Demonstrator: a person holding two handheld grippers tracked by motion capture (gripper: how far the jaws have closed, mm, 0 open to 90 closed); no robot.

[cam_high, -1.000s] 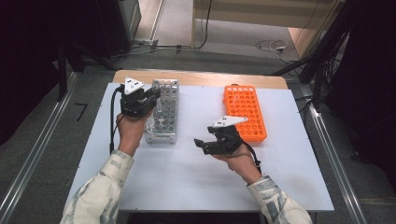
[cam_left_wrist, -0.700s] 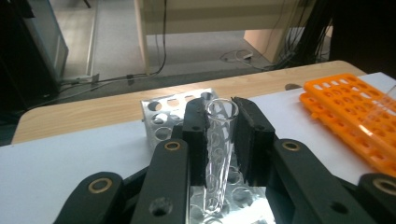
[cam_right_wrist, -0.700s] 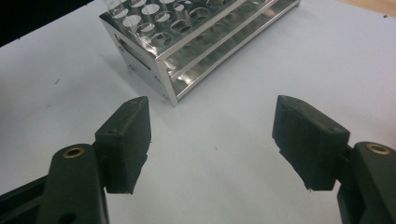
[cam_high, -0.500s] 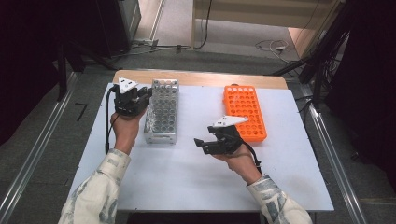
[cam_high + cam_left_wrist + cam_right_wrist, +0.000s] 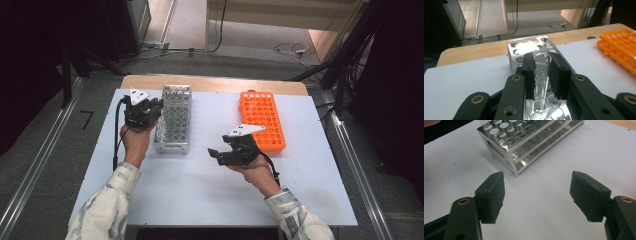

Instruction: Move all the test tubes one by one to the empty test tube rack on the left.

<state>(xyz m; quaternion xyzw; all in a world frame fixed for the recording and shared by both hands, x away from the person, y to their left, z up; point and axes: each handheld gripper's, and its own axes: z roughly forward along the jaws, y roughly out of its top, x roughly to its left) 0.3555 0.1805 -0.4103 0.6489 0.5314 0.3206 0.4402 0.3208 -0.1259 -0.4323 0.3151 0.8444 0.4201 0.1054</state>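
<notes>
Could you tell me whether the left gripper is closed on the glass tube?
Yes, shut: the left gripper has both pads pressed against the glass tube above the metal rack.

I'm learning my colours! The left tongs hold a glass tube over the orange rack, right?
Not quite. The left tongs hold the glass test tube over the silver metal rack, as the left gripper view shows. The orange rack sits apart, farther right.

On the surface (image 5: 200, 190), the metal rack (image 5: 173, 120) is standing at the left and the plastic rack (image 5: 261, 120) well apart at the right, while the left claw (image 5: 541, 72) is holding a glass tube (image 5: 541, 75) over the metal rack and the right claw (image 5: 537, 195) is sitting between the racks, nearer the person.
</notes>
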